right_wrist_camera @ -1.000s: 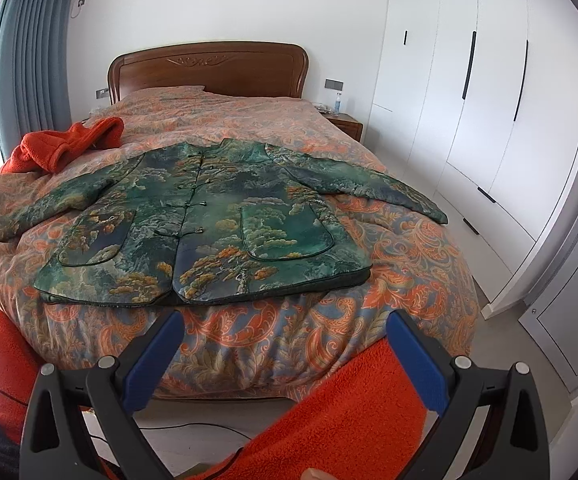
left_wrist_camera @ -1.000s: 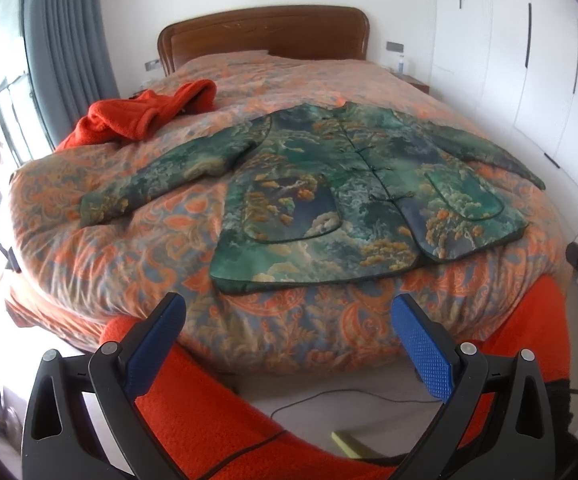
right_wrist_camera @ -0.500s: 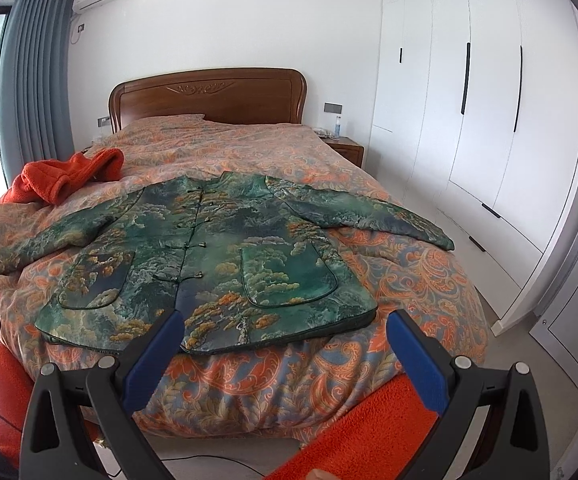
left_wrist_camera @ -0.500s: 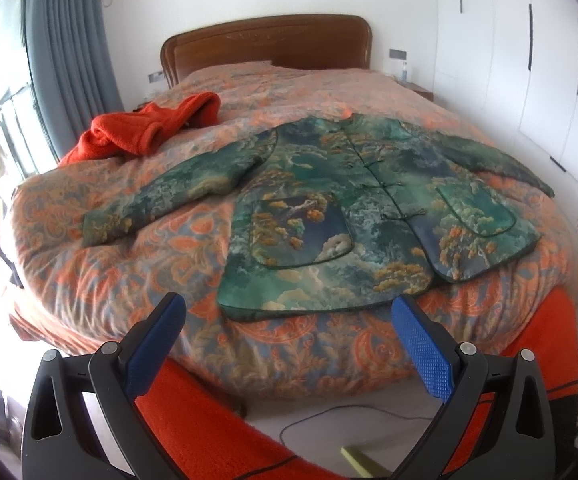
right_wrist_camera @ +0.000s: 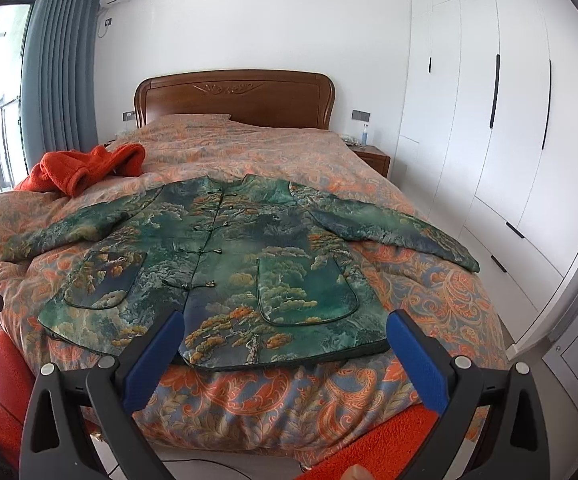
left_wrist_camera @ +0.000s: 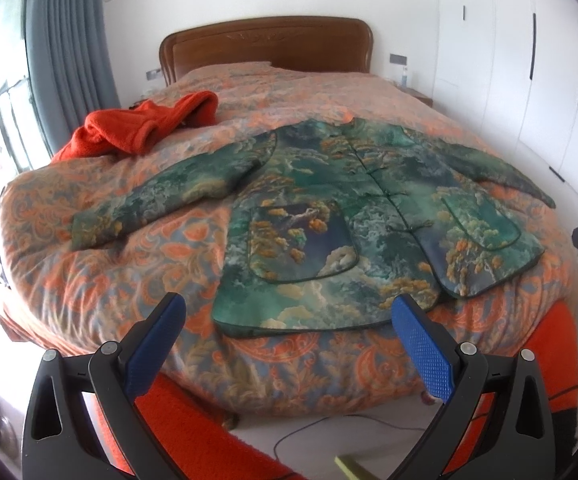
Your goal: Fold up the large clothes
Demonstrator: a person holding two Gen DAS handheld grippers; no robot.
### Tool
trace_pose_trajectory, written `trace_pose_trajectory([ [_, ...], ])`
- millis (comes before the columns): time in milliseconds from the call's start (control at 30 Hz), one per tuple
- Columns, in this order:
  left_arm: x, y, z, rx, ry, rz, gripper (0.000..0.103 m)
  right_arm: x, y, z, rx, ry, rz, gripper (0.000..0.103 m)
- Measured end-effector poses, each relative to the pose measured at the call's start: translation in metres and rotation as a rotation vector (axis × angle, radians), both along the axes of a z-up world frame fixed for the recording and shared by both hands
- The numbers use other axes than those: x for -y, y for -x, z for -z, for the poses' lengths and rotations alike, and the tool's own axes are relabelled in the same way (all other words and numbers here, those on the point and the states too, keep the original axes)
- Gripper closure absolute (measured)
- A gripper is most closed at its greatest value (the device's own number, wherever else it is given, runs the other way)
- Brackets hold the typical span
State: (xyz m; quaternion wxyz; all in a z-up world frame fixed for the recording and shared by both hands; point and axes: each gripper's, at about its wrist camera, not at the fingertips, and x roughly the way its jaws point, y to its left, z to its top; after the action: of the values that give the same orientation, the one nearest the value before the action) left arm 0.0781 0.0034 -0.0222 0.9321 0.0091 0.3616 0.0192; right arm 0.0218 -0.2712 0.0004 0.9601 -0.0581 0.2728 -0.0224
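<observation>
A green patterned jacket (left_wrist_camera: 369, 224) lies flat, front up, buttoned, with both sleeves spread, on the orange patterned bed (left_wrist_camera: 129, 280); it also shows in the right wrist view (right_wrist_camera: 229, 276). My left gripper (left_wrist_camera: 289, 316) is open and empty, just short of the jacket's hem at the foot of the bed. My right gripper (right_wrist_camera: 285, 332) is open and empty, just short of the hem's right half. The jacket's left sleeve (left_wrist_camera: 161, 200) reaches the bed's left side, the right sleeve (right_wrist_camera: 393, 232) its right side.
A crumpled red garment (left_wrist_camera: 141, 128) lies at the bed's back left (right_wrist_camera: 85, 168). Wooden headboard (right_wrist_camera: 233, 100) behind, white wardrobe (right_wrist_camera: 509, 120) on the right, grey curtain (right_wrist_camera: 57, 80) on the left. Red fabric (left_wrist_camera: 217, 440) hangs below the grippers. A cable (left_wrist_camera: 329, 428) lies on the floor.
Both grippers have risen and moved closer to the bed's foot, so the jacket fills more of each view. Both stay open and the jacket has not moved.
</observation>
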Motion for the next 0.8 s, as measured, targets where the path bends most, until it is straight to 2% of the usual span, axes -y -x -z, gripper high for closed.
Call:
trace_pose_trajectory([
  [100, 0.001, -0.006, 0.000, -0.006, 0.006, 0.000, 0.000, 0.007, -0.009, 0.010, -0.041, -0.018, 0.017, 0.000],
  [300, 0.009, -0.021, 0.000, -0.016, 0.011, -0.009, 0.000, 0.031, -0.025, 0.015, -0.015, 0.008, 0.067, 0.000],
  [500, 0.021, -0.034, -0.004, -0.021, 0.005, 0.000, 0.000, 0.063, -0.050, 0.007, 0.022, 0.001, 0.105, 0.000],
  [600, 0.029, -0.038, -0.006, -0.014, -0.010, 0.006, 0.000, 0.095, -0.070, 0.003, 0.028, -0.053, 0.168, 0.000],
  [800, 0.035, -0.048, -0.003, -0.031, -0.017, -0.002, 0.000, 0.177, -0.123, 0.008, 0.028, -0.223, 0.251, 0.000],
])
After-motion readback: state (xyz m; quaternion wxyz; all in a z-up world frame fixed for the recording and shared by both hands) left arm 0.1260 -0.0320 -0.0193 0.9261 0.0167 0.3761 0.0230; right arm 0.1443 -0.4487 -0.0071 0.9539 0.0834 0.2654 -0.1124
